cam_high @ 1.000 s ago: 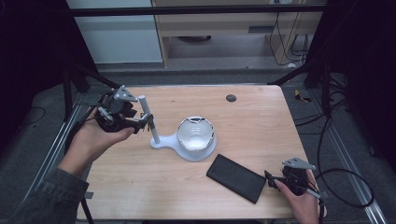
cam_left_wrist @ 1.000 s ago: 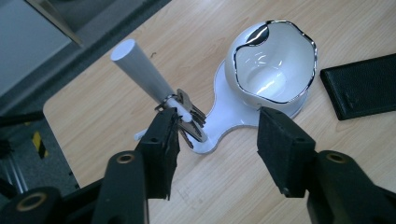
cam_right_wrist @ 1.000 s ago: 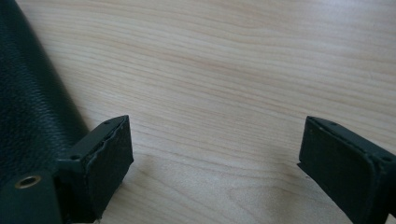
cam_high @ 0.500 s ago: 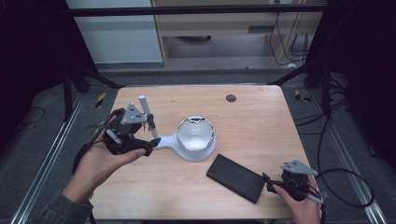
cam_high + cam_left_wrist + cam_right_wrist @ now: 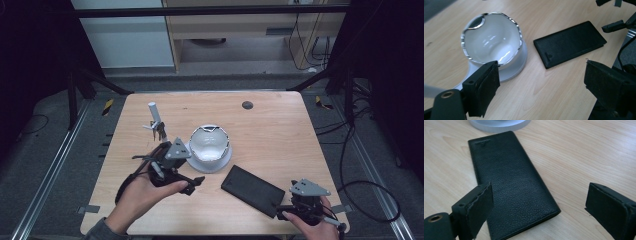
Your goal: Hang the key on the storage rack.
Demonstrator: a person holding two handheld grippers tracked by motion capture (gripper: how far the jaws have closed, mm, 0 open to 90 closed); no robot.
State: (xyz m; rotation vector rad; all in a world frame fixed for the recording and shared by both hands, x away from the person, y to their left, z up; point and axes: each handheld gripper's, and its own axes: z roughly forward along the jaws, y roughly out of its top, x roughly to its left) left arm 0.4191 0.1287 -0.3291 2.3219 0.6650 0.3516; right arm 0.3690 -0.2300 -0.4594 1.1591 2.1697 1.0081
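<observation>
Left gripper (image 5: pixel 192 185): low over the near-left part of the table (image 5: pixel 280 125), jaws spread wide and just been opening, nothing between the pads
Right gripper (image 5: pixel 280 212): at the near right edge, jaws parted and gripping nothing, the wallet's near end lies on the wood just ahead of them
Wallet (image 5: pixel 252 191): black, grained leather, flat on the table, slanted, just right of the lamp base and clear of it
Lamp (image 5: pixel 210 145): white round head resting on its round base mid-table, thin white stem (image 5: pixel 156 116) rising at its left
Left gripper view: lamp head (image 5: pixel 491 37) ahead at the left, wallet (image 5: pixel 570 42) beyond at the right, the other gripper's black jaw tips at the top right corner
Dark disc (image 5: pixel 247 105): small, far side of the table, well apart from everything
</observation>
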